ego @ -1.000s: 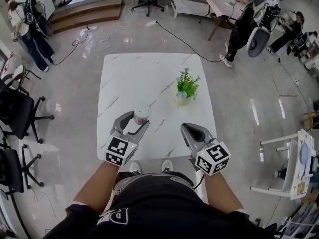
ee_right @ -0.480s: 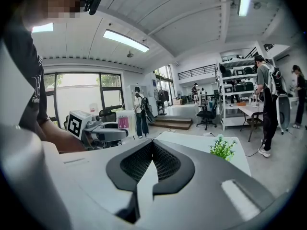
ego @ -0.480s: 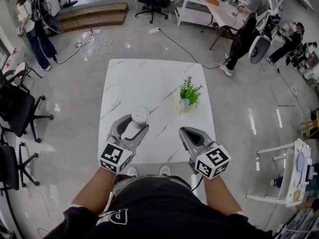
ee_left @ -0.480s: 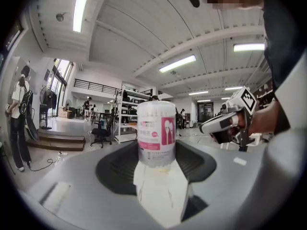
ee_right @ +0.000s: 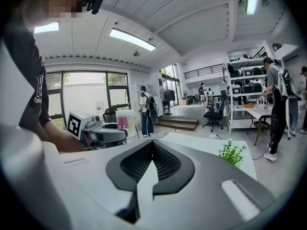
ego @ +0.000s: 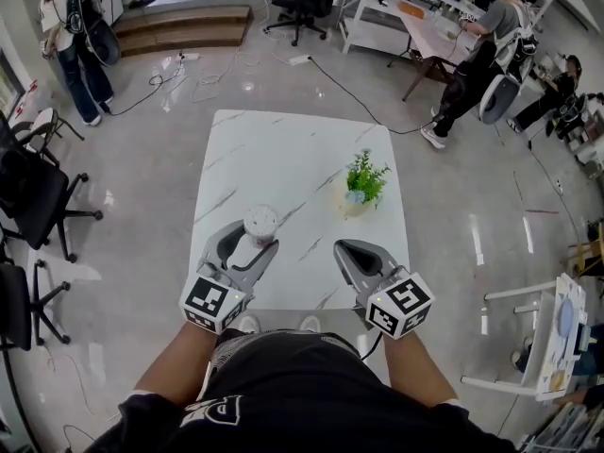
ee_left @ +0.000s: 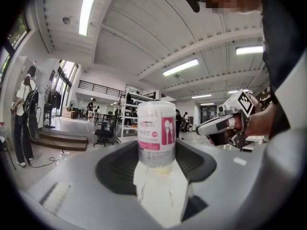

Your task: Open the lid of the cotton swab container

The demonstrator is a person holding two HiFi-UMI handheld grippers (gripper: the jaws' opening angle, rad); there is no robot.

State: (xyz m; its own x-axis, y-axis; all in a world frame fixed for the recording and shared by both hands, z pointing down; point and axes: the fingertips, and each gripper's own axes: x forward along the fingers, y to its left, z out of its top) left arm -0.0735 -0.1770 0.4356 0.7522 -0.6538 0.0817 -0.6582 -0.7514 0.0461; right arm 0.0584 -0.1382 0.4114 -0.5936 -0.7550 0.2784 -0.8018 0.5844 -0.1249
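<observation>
The person wore a black shirt [ego: 283, 390] with white letters. The left gripper [ego: 250, 237] and right gripper [ego: 341, 249] were grey with black-and-white cubes.

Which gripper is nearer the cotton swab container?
Left. The left gripper holds the cotton swab container between its jaws. The right gripper, shut and empty, sits apart to the container's right.

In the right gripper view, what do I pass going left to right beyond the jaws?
cotton swab container → person with a backpack → black office chair → potted plant → person standing at the desk
</observation>
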